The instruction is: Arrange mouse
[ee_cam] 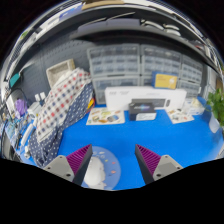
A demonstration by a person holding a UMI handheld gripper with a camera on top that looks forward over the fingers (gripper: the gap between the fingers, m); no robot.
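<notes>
I hold the gripper point(113, 163) open above a blue table point(150, 140). A white mouse point(95, 175) sits between its fingers on a round grey mat point(112, 170), ungrasped; arranging looks unfinished.

mouse point(94, 172) | white, rounded, apparently upright | on grey round mat point(108, 168) | between open tongs point(110, 165)
</notes>
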